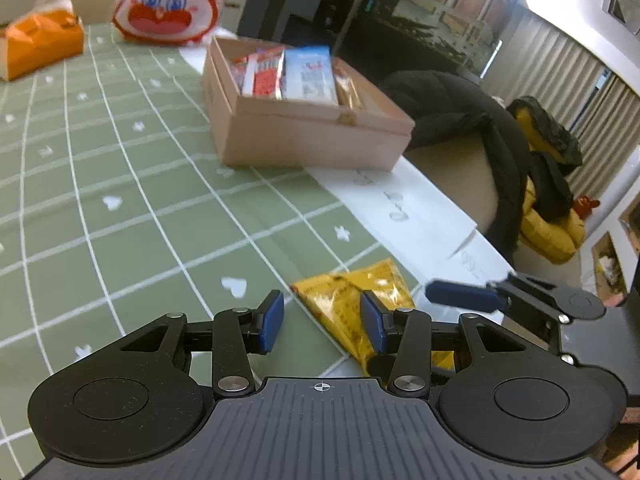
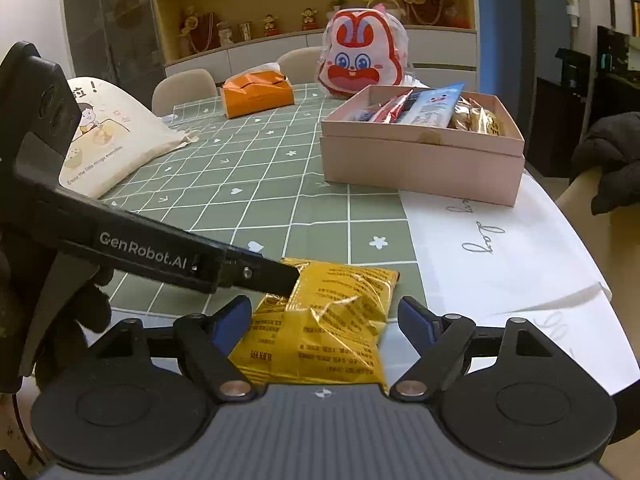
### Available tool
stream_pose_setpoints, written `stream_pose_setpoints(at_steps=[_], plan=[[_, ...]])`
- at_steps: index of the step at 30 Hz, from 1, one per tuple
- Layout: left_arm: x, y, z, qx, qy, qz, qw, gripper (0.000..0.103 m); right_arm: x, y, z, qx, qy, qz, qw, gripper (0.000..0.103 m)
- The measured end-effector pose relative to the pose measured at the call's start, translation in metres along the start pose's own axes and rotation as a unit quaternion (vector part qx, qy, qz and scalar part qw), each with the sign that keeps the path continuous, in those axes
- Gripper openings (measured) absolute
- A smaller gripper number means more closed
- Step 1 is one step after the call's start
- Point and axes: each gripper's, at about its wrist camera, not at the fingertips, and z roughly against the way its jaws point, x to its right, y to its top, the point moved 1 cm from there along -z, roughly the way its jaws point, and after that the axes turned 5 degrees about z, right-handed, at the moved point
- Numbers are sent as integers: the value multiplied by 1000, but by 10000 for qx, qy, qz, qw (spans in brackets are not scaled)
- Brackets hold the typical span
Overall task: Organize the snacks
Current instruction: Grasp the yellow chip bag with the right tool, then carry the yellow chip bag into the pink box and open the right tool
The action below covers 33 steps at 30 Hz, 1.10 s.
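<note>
Left gripper (image 1: 323,326): I see my jaws partly apart, roughly mid-width, over the near edge of the table (image 1: 120,184). Its blue pads (image 1: 271,326) hold nothing.
Left jaws, contact: the yellow snack packet (image 1: 352,308) lies flat between and just past them. Its right pad overlaps the packet's edge in my view, but I cannot tell whether it touches; the left pad stands clear of it over green cloth.
Right gripper (image 2: 324,322): my jaws stand wide, one on either side of the same yellow snack packet (image 2: 328,320). I see a gap between each pad and the foil, so there is no grip.
Crossing: in the right wrist view, a finger of the left gripper (image 2: 260,276) comes in from the left of my jaws, with its tip at the packet's far left corner.
Packet: flat on the table, partly on the green checked cloth and near the white paper (image 2: 500,248) to the right of my jaws.
Box (image 2: 424,152): open, pink, well ahead and to the right of the right jaws, already with several snack packs (image 2: 428,108) inside.
Farther off: an orange bag (image 2: 256,94) and a rabbit-face bag (image 2: 360,60) beyond the box.
</note>
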Motion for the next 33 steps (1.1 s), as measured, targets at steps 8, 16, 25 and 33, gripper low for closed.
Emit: stream_pose_setpoints(at_steps=[8,16,25,33], plan=[[20,6,-3,-34,-137,-189,9997,43,1,-11,18,170,-123,289,9994,81],[25,-2,2,-303,-122,-220,9992,41,29,-29,37,286,-820,269,9959,86],[-3,11,15,36,98,593,9982,41,39,-20,37,403,38,-649,9971,86],[5,13,16,150,361,239,9990,41,2,-5,-7,-41,-128,-135,9998,86]])
